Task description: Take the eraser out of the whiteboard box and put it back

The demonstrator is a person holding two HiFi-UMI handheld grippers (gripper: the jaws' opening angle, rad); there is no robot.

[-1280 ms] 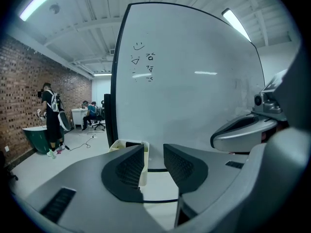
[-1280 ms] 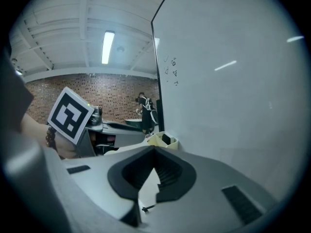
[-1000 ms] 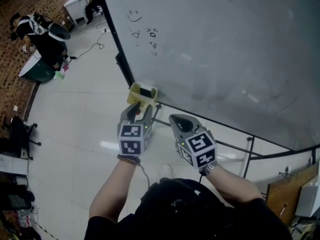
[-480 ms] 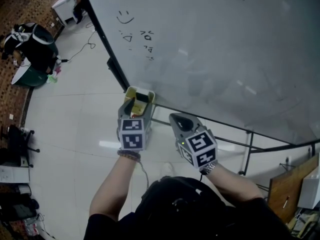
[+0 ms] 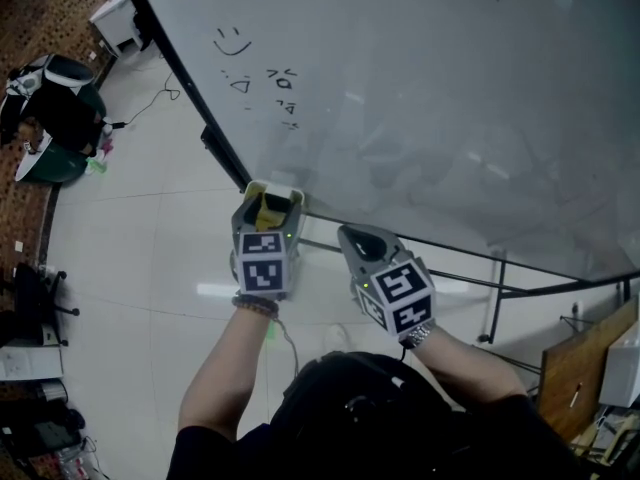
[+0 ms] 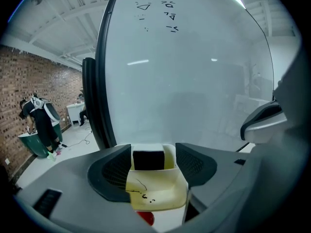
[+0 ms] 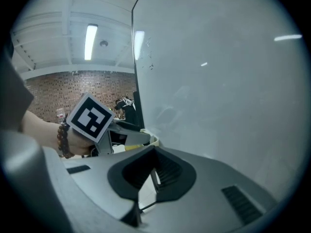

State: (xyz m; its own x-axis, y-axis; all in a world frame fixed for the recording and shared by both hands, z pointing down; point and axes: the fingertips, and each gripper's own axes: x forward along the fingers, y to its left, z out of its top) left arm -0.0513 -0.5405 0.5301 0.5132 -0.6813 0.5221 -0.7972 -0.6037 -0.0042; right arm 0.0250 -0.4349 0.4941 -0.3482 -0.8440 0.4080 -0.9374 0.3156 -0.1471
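A pale yellow whiteboard box [image 6: 156, 194] hangs at the board's lower left corner, with a black eraser [image 6: 148, 160] standing in its far end. My left gripper [image 6: 154, 171] is open. Its jaws have just been opening, and they now flank the box with the eraser between them, the pads not pressing on it. In the head view the left gripper [image 5: 268, 214] covers most of the box [image 5: 279, 187]. My right gripper [image 5: 362, 242] hovers just to the right, below the board's edge. It is shut and empty, as the right gripper view [image 7: 153, 174] shows.
The big whiteboard [image 5: 450, 98] carries small scribbles [image 5: 232, 40] at upper left. Its metal stand [image 5: 495, 288] runs below the right gripper. A person [image 5: 50, 108] sits far left on the tiled floor. A wooden board [image 5: 585, 368] leans at the right. Something red [image 6: 146, 218] shows under the box.
My left gripper has moved forward and down onto the box, which it now mostly covers in the head view, and its jaws have spread. The right gripper has hardly shifted.
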